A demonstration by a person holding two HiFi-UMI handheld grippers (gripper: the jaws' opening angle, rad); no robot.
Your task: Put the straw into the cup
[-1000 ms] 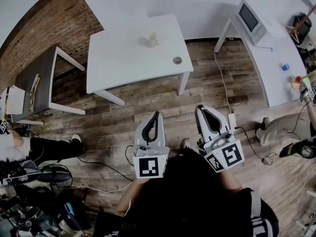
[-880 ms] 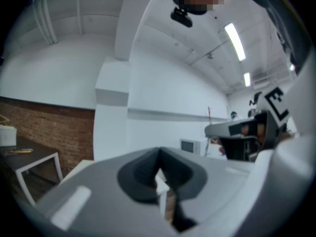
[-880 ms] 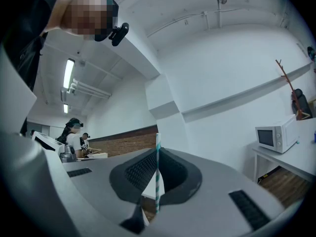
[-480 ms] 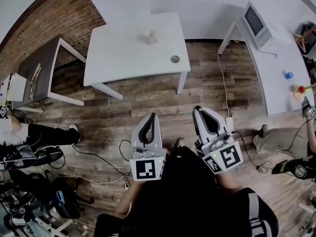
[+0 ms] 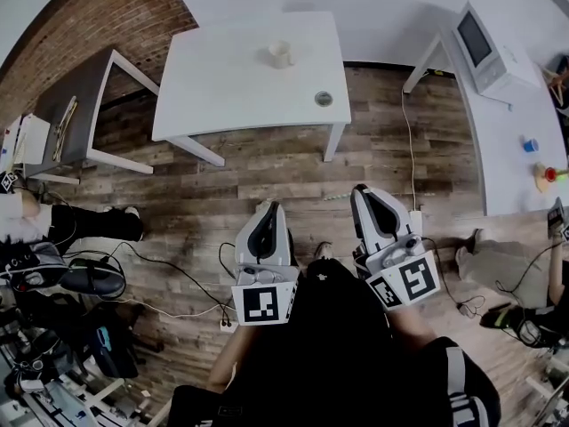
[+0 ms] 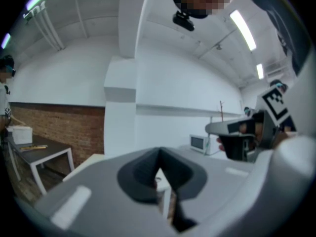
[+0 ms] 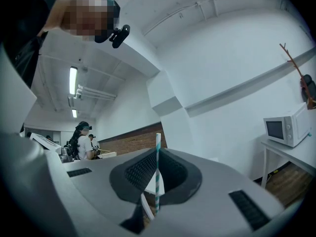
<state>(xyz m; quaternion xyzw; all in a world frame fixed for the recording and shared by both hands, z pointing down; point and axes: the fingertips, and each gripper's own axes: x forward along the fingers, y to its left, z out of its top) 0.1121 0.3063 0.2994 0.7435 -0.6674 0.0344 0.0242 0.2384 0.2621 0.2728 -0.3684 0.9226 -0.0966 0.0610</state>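
A pale cup [image 5: 280, 54] stands on the white table [image 5: 231, 87] far ahead of me, with a small round lid-like thing [image 5: 324, 99] near the table's front right corner. My right gripper [image 5: 364, 196] is held low in front of the body, above the wooden floor. It is shut on a teal-and-white striped straw [image 7: 157, 167] that stands upright between its jaws [image 7: 157, 181]. My left gripper [image 5: 268, 213] hangs beside it, shut with nothing between its fingers [image 6: 159, 174]. The straw is too thin to make out in the head view.
A dark grey table [image 5: 76, 105] stands at the left by the brick wall. A white desk [image 5: 520, 149] with a microwave [image 5: 484, 38] runs along the right. Cables [image 5: 178, 274] lie on the floor. People's legs [image 5: 62, 225] and gear crowd the left, and a person [image 5: 498, 261] sits at the right.
The head view has shifted a little, and the table now sits slightly higher in the picture. Both grippers stay shut, close to the body, in nearly the same places.
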